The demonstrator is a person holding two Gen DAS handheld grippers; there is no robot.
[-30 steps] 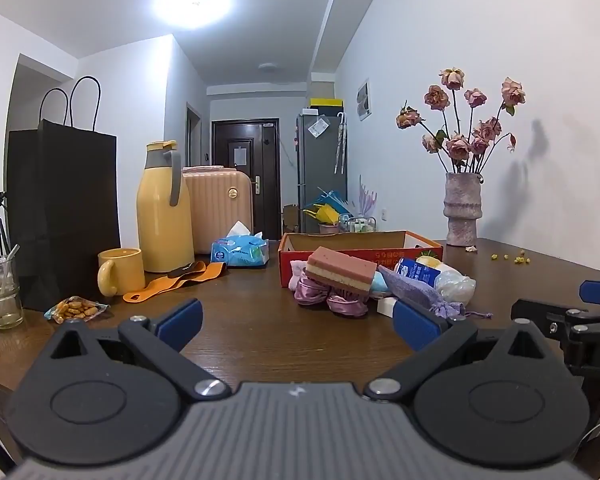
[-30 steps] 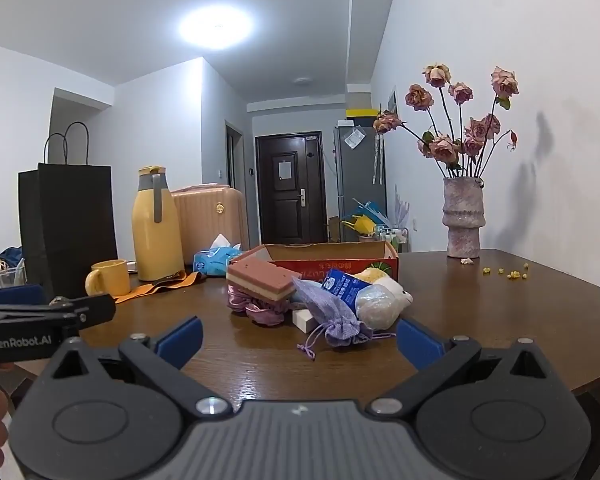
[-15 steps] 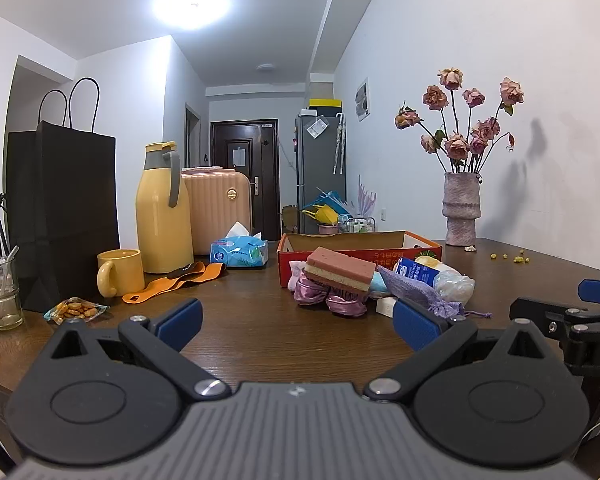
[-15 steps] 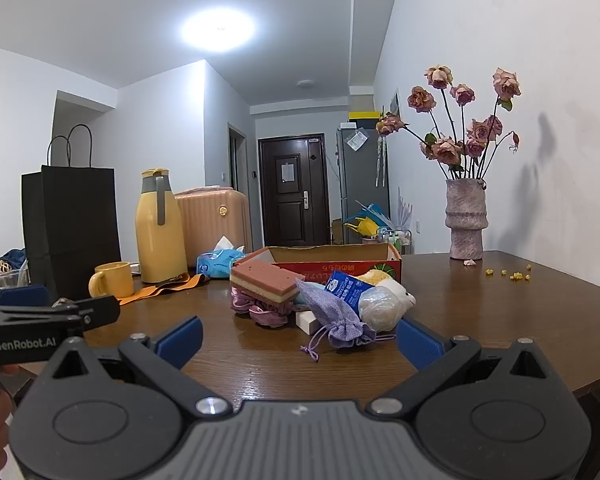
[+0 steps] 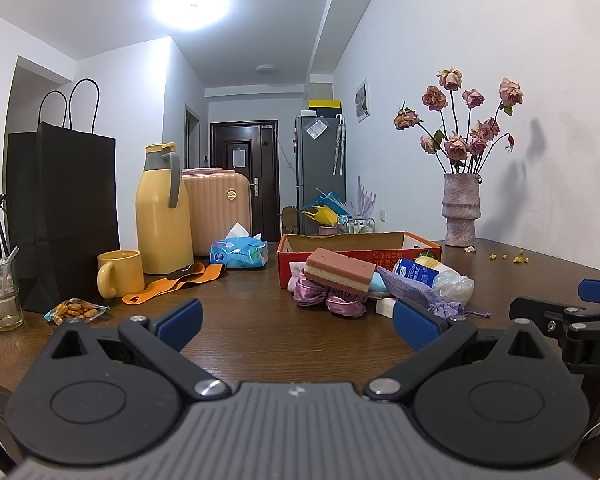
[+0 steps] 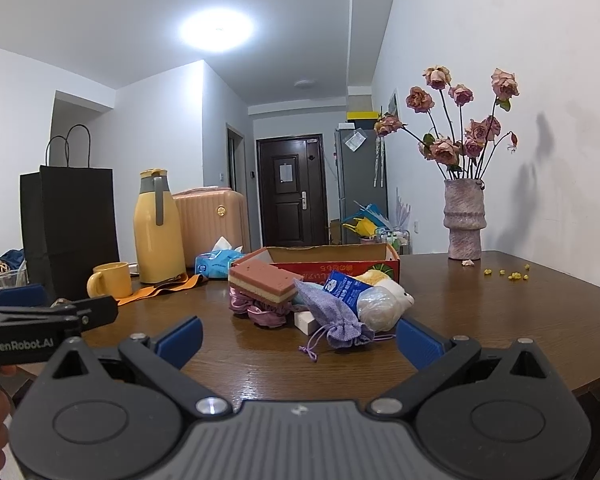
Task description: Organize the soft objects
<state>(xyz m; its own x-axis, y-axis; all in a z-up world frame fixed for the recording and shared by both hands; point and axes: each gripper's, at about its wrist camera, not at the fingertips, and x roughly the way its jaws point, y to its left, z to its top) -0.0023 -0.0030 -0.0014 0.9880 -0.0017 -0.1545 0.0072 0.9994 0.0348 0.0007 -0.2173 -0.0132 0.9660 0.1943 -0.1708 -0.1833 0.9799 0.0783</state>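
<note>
A heap of soft things lies mid-table in front of a red cardboard box. On top is a pink layered sponge, resting on purple satin scrunchies. Beside them lie a lilac drawstring pouch, a blue packet and a white plush toy. My left gripper is open and empty, short of the heap. My right gripper is open too, nothing between its fingers, with the pouch just ahead.
On the left stand a black paper bag, a yellow thermos, a yellow mug, a tissue pack and an orange strap. A vase of dried roses stands at the far right. A snack packet and a glass sit near the left edge.
Both views have barely shifted; the right gripper's view has crept a little toward the heap. Both grippers stay open and the objects lie as before.
</note>
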